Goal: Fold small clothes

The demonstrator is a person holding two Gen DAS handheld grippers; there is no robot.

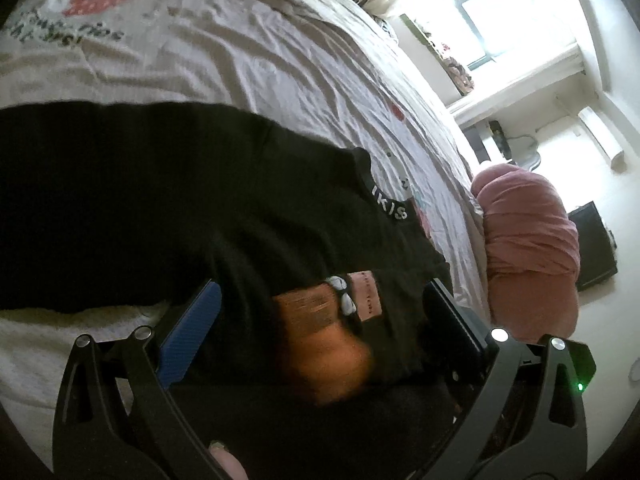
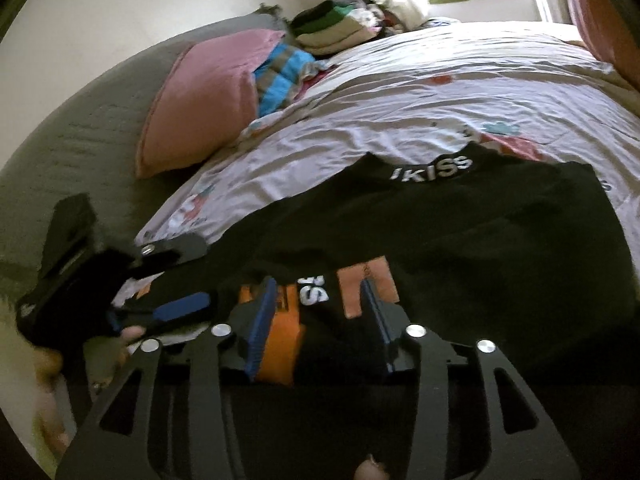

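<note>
The black garment [image 1: 200, 200] lies spread on the bed [image 1: 260, 68], its lettered waistband [image 2: 430, 170] at the far edge, well beyond the fingers, and the near hem right down between them. Left gripper [image 1: 320, 320] hovers low over the cloth with its fingers standing wide apart, a blurred orange patch [image 1: 320, 340] and a pink label [image 1: 366, 296] in the gap, and neither pad pressing anything as far as I can see. Right gripper [image 2: 320, 312] has its fingers parted too, straddling the bunched near hem where an orange tag [image 2: 284, 336] and a turned-over bit of lettering show; the pads sit beside the fabric rather than clamped on it. So the near edge looks partly turned up, and that's about it: the body of the garment is still flat and unfolded, so most folding remains. A folded stack [image 2: 332, 28] waits at the bed's far end, beyond a pink pillow [image 2: 200, 100].
</note>
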